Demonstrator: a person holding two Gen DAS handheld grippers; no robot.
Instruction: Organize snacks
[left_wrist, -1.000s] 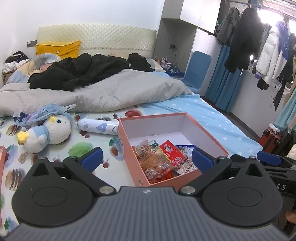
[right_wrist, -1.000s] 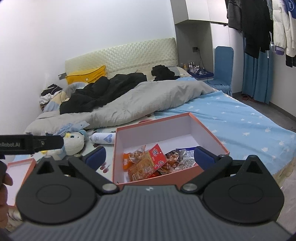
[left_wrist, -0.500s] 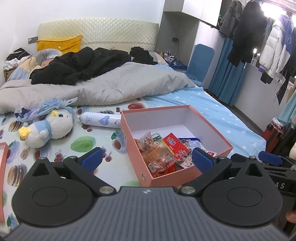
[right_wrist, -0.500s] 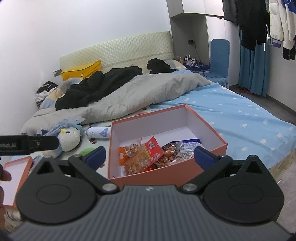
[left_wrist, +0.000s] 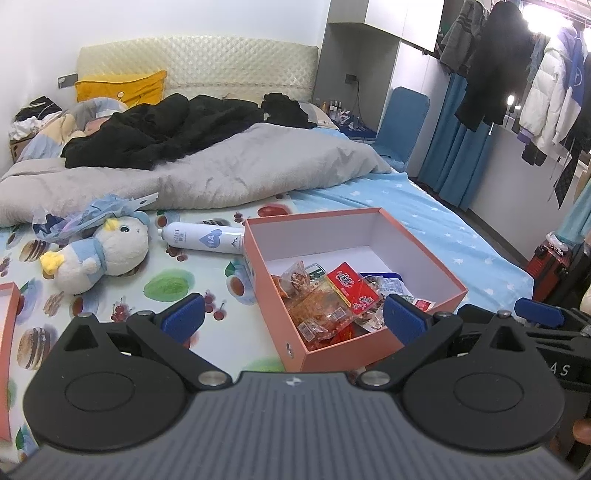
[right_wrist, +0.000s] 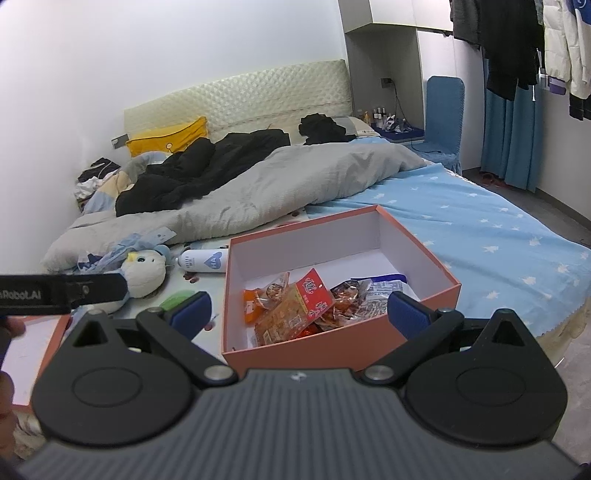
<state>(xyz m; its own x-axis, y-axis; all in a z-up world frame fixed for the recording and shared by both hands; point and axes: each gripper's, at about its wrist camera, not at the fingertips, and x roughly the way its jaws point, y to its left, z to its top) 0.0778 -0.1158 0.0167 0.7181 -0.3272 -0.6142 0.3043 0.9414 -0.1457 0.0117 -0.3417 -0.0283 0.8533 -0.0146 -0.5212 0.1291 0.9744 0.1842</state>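
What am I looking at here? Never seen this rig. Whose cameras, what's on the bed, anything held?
No robot arm: a person holds a two-finger claw in each hand, and each claw carries a fisheye camera looking forward along its fingers. One picture is from the left claw, the other from the right claw. The black shapes at the bottom are the claw's own body; the blue pads are its fingertips. Both claws are open and hold nothing. On the bed sits an open orange box with snack packets in its near end. Beside it lie a white bottle and a stuffed toy.
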